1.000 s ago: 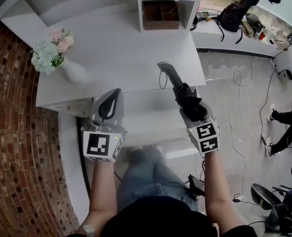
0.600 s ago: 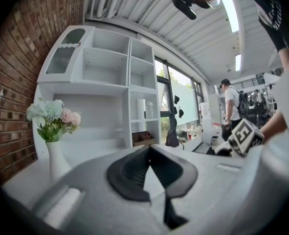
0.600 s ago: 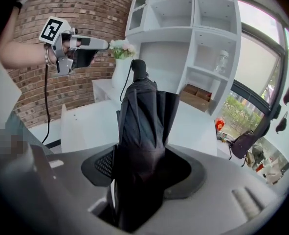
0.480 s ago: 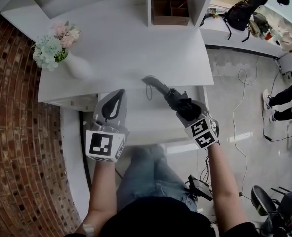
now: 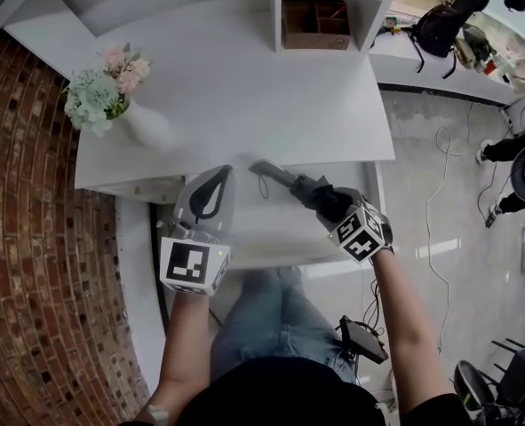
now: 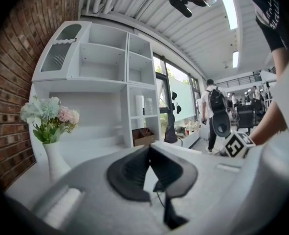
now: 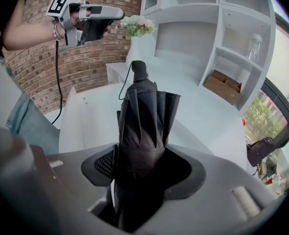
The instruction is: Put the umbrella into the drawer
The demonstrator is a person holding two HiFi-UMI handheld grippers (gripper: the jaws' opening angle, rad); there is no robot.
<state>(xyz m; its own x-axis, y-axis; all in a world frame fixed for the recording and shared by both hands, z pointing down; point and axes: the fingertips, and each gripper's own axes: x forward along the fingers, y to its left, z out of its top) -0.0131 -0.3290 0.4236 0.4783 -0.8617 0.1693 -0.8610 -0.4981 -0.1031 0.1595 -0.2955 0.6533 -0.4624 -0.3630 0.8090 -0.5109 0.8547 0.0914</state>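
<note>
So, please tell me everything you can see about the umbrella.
The umbrella is black and folded, its fabric in loose pleats, with a short dark handle and a thin wrist loop at the far end. The right gripper is shut on its fabric part and holds it over the white drawer.

Both handhelds are the same build: the left gripper [image 5: 212, 186] and right gripper [image 5: 320, 195] have light grey plastic shells and black textured jaw pads. Each is capped by a white cube with black square markers [image 5: 194, 266]. A thin black cable [image 7: 56, 82] hangs off the left one. The person's in blue jeans [image 5: 260, 313] and a black short-sleeved top [image 5: 280, 396].
</note>
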